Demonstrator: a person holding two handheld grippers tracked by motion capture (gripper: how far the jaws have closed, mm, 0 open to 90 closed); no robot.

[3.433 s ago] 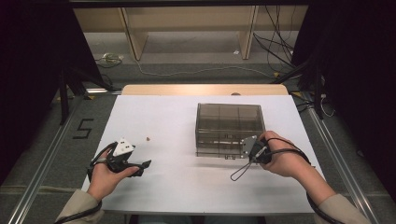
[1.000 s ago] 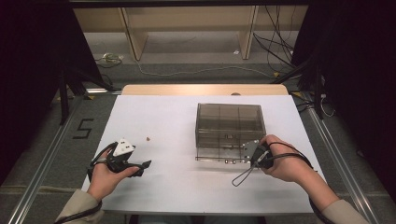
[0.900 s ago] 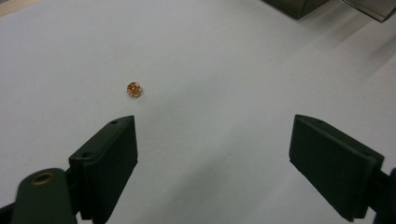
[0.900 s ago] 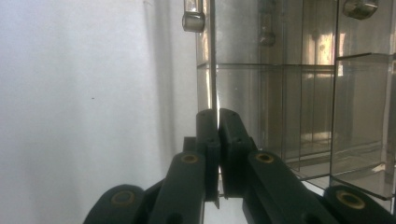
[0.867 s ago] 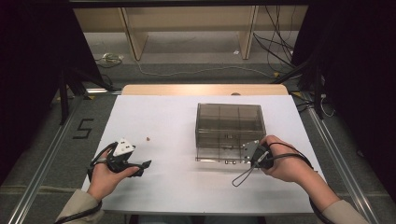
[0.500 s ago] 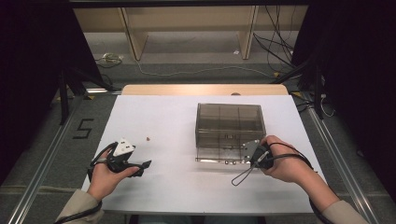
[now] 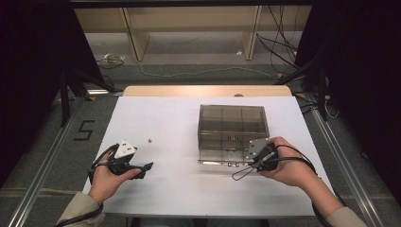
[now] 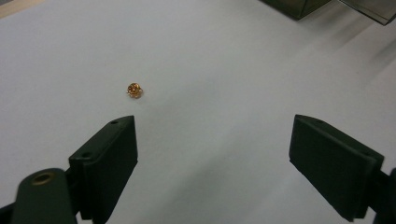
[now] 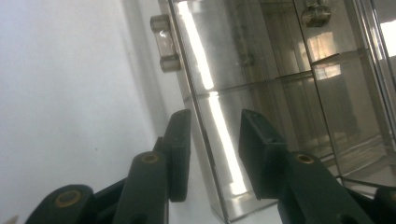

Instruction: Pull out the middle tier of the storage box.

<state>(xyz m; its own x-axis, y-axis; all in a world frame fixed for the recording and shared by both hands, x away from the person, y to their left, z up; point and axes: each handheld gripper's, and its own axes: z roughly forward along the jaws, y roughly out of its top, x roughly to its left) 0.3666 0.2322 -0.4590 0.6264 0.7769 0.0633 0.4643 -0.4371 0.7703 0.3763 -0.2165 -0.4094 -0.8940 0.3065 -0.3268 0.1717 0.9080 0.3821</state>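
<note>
A smoky clear drawer box (image 7: 232, 124) stands on the white table (image 7: 179, 189), right of centre. Its bottom drawer (image 7: 218, 159) is pulled out toward me. My right gripper (image 7: 247, 161) is at the drawer's right front corner. In the right gripper view its jaws (image 9: 214, 126) have just been opening and straddle the drawer's front panel (image 9: 205, 84), with small gaps on both sides. A clear knob (image 9: 164, 42) sits further along that panel. My left gripper (image 7: 143, 169) hovers open at the left, nothing between its fingers (image 8: 112, 154). A tiny gold bead (image 8: 134, 90) (image 7: 150, 140) lies just ahead of it.
A wooden shelf frame (image 7: 189, 28) and loose cables (image 7: 283, 52) lie on the floor beyond the table's far edge. Metal rails (image 7: 340, 161) run along both sides, and a "5" (image 7: 85, 130) is marked on the floor at left.
Since the earliest frame the drawer has slid out of the box and my right hand has come back toward me. Over the last second the hands look still.
</note>
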